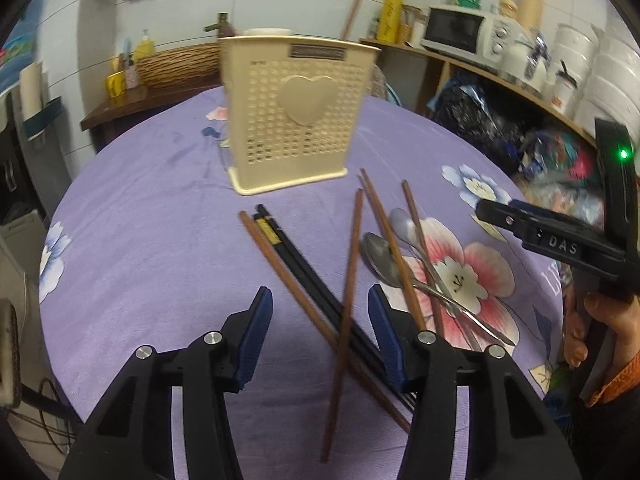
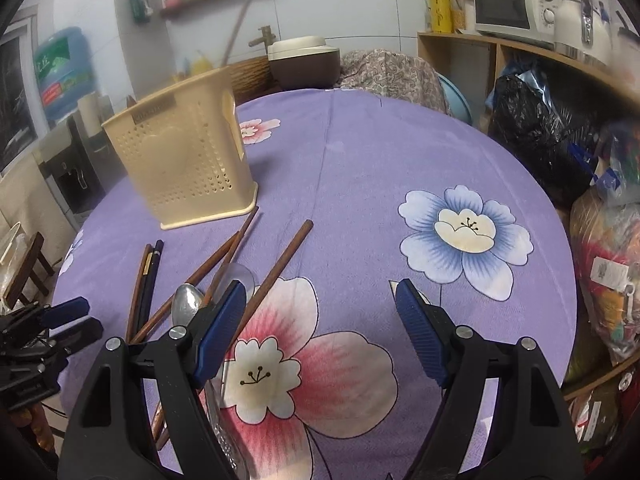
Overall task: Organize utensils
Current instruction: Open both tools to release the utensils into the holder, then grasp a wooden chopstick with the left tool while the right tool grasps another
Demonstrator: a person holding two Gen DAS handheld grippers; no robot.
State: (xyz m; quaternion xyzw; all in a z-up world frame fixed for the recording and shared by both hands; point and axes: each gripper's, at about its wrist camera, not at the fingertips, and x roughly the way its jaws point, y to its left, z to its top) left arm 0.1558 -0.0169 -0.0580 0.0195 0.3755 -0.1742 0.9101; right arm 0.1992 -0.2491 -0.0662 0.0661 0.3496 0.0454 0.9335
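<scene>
Left tongs are seen spread above the crossed pile, with several chopsticks between the blue pads; nothing is pinched. No contact between pads and sticks can be confirmed. Right tongs are spread wide over bare cloth of the worktop, holding nothing.

Risks, as judged: the sticks lie crossed and overlapping, so a closing grip may catch two or three at once, or lever one sideways and scatter the rest. The spoons lie under some sticks and could be dragged along. The holder looks light; a stick pushed in at a slant might tip it.

Appearance: brown wooden chopsticks and a black pair are fanned out in front of the cream perforated holder, which stands upright further back. Two metal spoons lie just beside them, bowls toward the holder.
</scene>
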